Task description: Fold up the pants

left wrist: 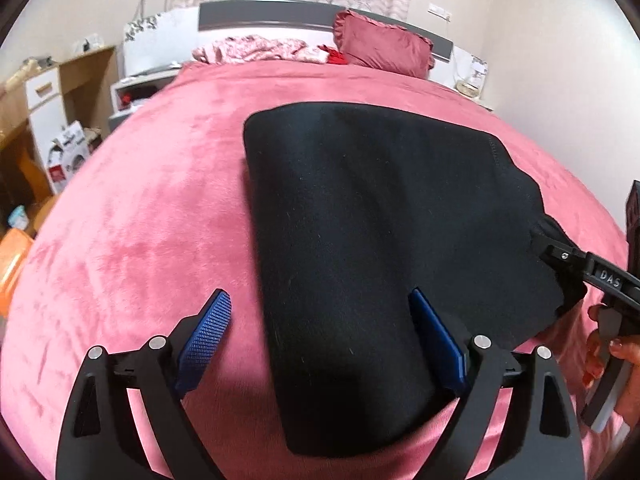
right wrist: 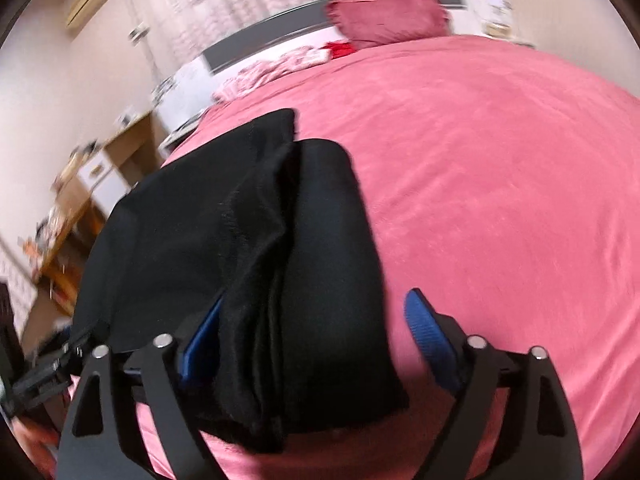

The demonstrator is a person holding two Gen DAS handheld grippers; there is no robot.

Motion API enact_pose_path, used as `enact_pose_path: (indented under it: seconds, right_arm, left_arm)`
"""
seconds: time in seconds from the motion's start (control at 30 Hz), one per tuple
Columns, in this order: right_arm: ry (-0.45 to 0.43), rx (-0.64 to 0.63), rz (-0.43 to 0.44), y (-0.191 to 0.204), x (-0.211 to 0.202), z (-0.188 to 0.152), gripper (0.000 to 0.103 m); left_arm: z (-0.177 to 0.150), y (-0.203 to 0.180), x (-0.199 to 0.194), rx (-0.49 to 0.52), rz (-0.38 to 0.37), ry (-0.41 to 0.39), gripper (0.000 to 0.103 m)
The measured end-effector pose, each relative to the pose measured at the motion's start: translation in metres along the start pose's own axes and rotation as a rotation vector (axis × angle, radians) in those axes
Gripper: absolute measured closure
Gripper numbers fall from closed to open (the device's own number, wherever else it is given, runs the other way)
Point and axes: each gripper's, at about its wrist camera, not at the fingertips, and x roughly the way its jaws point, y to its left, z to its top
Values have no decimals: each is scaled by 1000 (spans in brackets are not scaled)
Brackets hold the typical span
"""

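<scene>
The black pants (left wrist: 372,240) lie folded into a thick rectangle on the pink bedspread (left wrist: 152,220), near its front edge and well short of the maroon pillow (left wrist: 386,42) at the headboard. The left gripper (left wrist: 320,328) stands spread wide over the fold's near left corner, blue pads off the cloth. The right gripper (right wrist: 316,328) is likewise spread; the stacked side layers (visible in the right wrist view only) sit between its fingers, unpinched. Bare bedspread stretches between pants and pillow. The left wrist view alone shows a hand (left wrist: 600,350) on the right gripper's handle.
</scene>
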Motion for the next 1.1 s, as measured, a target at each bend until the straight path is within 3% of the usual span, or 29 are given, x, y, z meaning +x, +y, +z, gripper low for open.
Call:
enact_pose_path:
  seconds: [0.1, 0.3, 0.37, 0.47, 0.57, 0.67, 0.93, 1.1]
  right_arm:
    - [-11, 69, -8, -2, -12, -11, 9]
    - [10, 89, -52, 11, -46, -25, 2]
    - [14, 64, -75, 19, -57, -31, 2]
    - [12, -28, -102, 40, -77, -42, 2]
    - [6, -91, -140, 58, -93, -58, 2]
    - [-11, -122, -165, 70, -110, -71, 2]
    - [-45, -188, -238, 82, -133, -94, 2]
    - [-50, -206, -251, 85, -142, -105, 2]
  left_arm:
    - [-10, -7, -14, -3, 44, -12, 14]
    - [-37, -14, -49, -52, 131, -4, 3]
    - [-44, -18, -55, -48, 155, 29, 3]
    - [-60, -30, -72, 11, 247, 49, 3]
    - [-66, -38, -89, 40, 245, 33, 3]
    - [-66, -39, -107, 6, 258, 34, 3]
    - [-73, -43, -146, -2, 297, -19, 3]
    - [-73, -37, -153, -34, 290, -7, 3]
